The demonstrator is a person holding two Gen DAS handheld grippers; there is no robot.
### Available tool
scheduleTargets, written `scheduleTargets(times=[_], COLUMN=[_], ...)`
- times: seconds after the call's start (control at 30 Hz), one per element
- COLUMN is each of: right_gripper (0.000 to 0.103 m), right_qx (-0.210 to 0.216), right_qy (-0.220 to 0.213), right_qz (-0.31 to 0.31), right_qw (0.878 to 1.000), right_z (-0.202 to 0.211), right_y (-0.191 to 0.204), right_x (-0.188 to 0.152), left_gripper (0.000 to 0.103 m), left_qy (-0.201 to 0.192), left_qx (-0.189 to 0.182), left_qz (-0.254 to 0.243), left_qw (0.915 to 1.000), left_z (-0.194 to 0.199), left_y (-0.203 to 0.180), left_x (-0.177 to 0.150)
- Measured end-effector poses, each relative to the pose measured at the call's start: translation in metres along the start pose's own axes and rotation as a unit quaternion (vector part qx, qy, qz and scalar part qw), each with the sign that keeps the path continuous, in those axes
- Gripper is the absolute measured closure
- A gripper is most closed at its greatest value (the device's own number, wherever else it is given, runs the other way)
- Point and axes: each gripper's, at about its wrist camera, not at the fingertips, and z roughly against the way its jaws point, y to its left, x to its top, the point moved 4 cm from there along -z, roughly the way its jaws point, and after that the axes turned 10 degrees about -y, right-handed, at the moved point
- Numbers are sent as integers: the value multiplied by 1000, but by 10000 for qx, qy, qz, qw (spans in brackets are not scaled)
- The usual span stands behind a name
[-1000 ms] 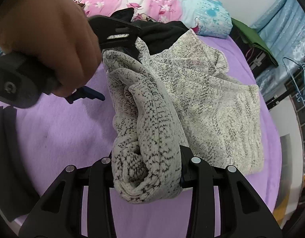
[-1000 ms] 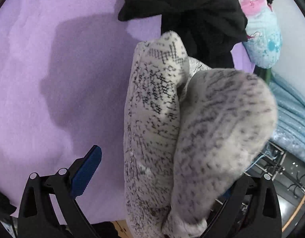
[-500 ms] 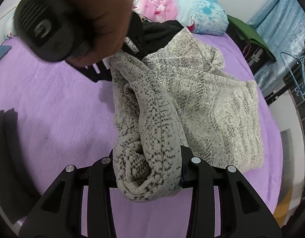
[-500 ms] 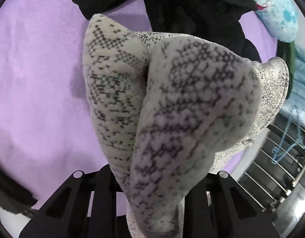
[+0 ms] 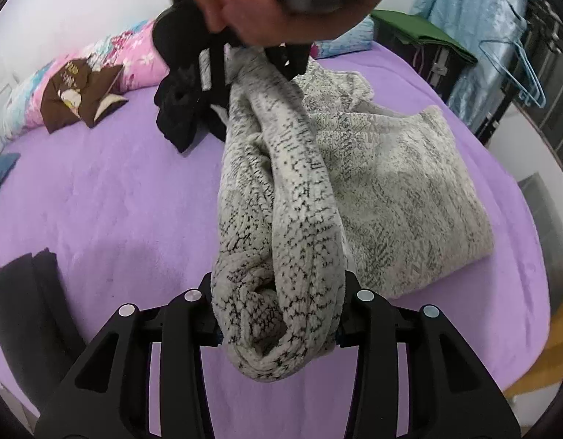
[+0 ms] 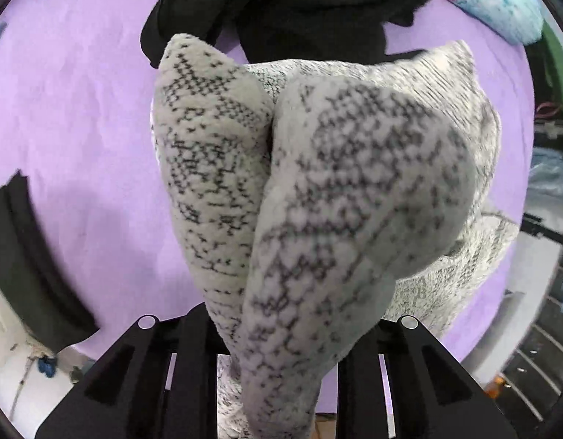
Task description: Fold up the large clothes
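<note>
A cream knit sweater with black flecks (image 5: 391, 190) lies partly folded on the purple bed (image 5: 105, 197). My left gripper (image 5: 278, 314) is shut on a bunched edge of the sweater near the bed's front. My right gripper (image 5: 252, 55), held by a hand at the top of the left wrist view, is shut on the far end of the same bunched edge and lifts it. In the right wrist view the sweater (image 6: 318, 190) bulges between the right gripper (image 6: 278, 333) fingers and hides the fingertips.
A black garment (image 5: 186, 109) lies behind the sweater, also in the right wrist view (image 6: 299, 3). A floral pink quilt (image 5: 98, 62) and brown cushion (image 5: 80, 95) sit at the back left. Folded dark cloth (image 5: 29, 314) lies front left. Hangers and racks (image 5: 515, 69) stand right.
The right gripper has risen and moved right with its end of the sweater, lifting the bunched edge higher. The left gripper keeps its hold.
</note>
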Motion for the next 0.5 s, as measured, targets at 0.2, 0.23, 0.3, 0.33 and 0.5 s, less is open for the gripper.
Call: scheduleTargets(times=[0.2, 0.23, 0.3, 0.33, 0.5], right_gripper=[83, 83, 83, 83, 83], right_qx=[288, 345, 497, 537, 989], right_qy=[-249, -272, -347, -377, -661], right_qz=[-387, -456, -603, -636, -979], right_qw=[9985, 9980, 9963, 9958, 9881], right_z=[14, 19, 25, 27, 40], right_y=[-59, -67, -84, -92, -153], right_x=[-6, -12, -20, -22, -29], left_gripper=[55, 55, 52, 52, 51], left_qy=[-327, -355, -424, -453, -465], left_qx=[-118, -123, -191, -253, -547], left_qz=[-722, -823, -1003, -1090, -1144], left_qw=[9968, 9959, 9939, 9927, 9908], left_z=[21, 25, 33, 37, 49], left_y=[-43, -48, -61, -68, -82], left_x=[6, 6, 4, 2, -11])
